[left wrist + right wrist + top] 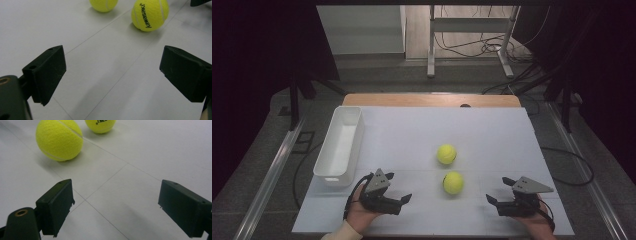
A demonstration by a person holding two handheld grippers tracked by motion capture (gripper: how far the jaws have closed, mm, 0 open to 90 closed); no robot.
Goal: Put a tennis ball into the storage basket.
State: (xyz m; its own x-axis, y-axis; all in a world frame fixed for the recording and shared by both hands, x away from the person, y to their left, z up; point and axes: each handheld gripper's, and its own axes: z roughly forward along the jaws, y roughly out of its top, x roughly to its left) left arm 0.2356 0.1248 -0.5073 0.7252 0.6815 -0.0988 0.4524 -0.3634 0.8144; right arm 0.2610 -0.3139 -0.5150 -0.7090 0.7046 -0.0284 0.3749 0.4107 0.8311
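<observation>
Left gripper (397,191) at near left of the surface (492,135), jaws wide apart, empty. Right gripper (500,191) at near right, jaws also wide apart, empty. Near ball (453,183) lies on the surface between the two grippers, apart from both. Far ball (446,154) sits just beyond it, not touching. White bin (340,145) at the left edge, well apart from the balls.

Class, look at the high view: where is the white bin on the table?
The white bin sits along the table's left edge, empty, just beyond the left tongs and well left of the two tennis balls.
</observation>
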